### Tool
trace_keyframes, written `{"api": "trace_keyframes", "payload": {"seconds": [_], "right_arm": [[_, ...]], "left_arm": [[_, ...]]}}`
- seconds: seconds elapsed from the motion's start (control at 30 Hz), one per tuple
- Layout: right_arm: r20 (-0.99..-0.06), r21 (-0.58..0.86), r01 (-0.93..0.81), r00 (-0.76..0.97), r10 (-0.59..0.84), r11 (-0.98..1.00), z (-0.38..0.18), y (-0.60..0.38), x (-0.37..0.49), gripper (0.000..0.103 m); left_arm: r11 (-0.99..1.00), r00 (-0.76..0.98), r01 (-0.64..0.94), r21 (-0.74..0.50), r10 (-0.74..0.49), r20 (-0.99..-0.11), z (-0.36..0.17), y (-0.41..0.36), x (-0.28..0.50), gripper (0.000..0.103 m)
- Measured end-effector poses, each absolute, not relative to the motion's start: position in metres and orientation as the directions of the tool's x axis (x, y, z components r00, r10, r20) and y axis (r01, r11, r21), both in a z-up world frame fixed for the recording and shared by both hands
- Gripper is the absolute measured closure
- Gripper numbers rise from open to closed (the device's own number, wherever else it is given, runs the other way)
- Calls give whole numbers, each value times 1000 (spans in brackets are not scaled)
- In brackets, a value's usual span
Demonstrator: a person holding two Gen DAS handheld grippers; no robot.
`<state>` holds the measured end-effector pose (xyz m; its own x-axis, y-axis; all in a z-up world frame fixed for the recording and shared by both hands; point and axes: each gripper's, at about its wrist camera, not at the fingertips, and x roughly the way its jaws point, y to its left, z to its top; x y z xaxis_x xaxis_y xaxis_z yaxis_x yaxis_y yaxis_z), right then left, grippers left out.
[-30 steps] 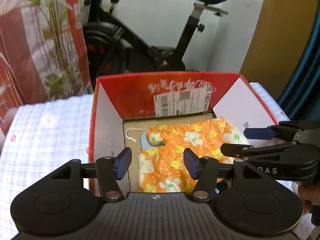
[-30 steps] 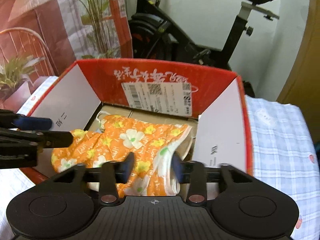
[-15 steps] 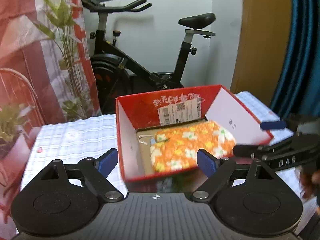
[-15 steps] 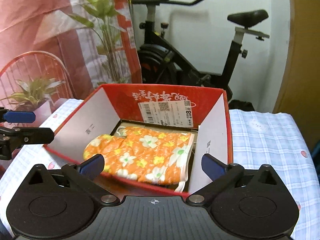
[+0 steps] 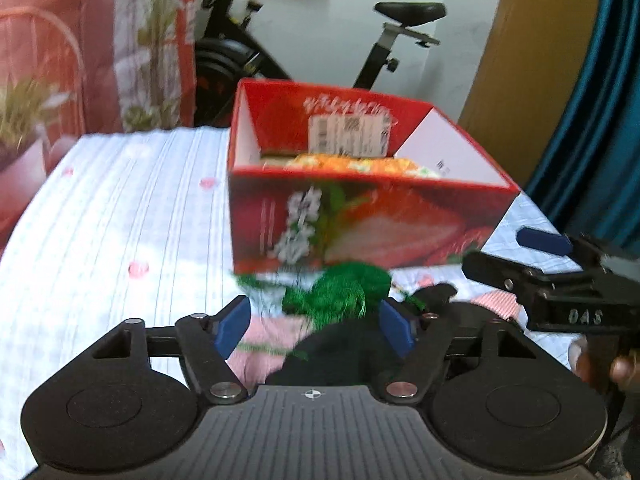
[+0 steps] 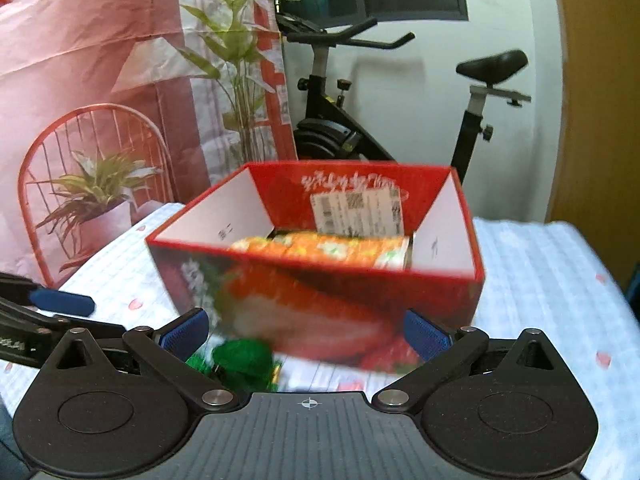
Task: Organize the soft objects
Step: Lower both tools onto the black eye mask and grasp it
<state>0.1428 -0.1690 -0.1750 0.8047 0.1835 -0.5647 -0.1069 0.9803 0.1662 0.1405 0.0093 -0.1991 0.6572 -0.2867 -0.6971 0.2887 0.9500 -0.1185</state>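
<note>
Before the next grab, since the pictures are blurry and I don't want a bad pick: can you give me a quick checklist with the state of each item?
1. Left tongs open: ok, blue pads spread apart.
2. Right tongs open and empty: ok.
3. Green fuzzy item lined up with the left tongs: ok, it lies between the pads in front of the red box.
4. Orange floral cloth inside the box: ok.
5. Room left in the box above the cloth: ok, walls rise over it.
6. Whether the black item under the green one is attached to it: cannot tell.

Exercise bike (image 6: 400, 120) behind checked tablecloth (image 5: 120, 208).
</note>
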Motion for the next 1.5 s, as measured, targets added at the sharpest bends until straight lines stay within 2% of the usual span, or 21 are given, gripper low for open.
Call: {"api": "trace_keyframes", "payload": {"seconds": [0.13, 0.37, 0.83, 0.97, 1.07, 1.2, 1.33, 1.5], "right_arm": [[-568, 165, -91, 806, 170, 982, -196, -163, 119, 0], [-589, 223, -76, 784, 196, 972, -226, -163, 90, 0], [-595, 215, -42, 787, 165, 976, -236, -164, 84, 0], [-570, 297, -6, 801, 183, 955, -239, -176, 83, 0], [-551, 295, 10, 819, 162, 955, -239, -179, 79, 0], [-566, 312, 0, 803, 186, 950, -242, -182, 78, 0], [-622, 306, 16, 760, 187, 952, -248, -178, 84, 0], [-619, 338, 40, 762, 190, 940, -251, -183, 84, 1]], "left_arm": [[954, 652, 258, -154, -290, -701, -217, 16, 129, 36], [951, 631, 230, -207, -308, -712, -239, 22, 118, 37], [940, 599, 233, -249, -340, -725, -261, 19, 118, 37], [937, 597, 226, -265, -348, -723, -263, 21, 116, 37], [936, 595, 224, -273, -353, -722, -263, 22, 116, 37], [934, 590, 222, -278, -356, -724, -266, 23, 117, 37], [933, 589, 223, -281, -359, -725, -267, 23, 117, 37], [933, 588, 222, -282, -359, -725, -267, 22, 117, 37]]}}
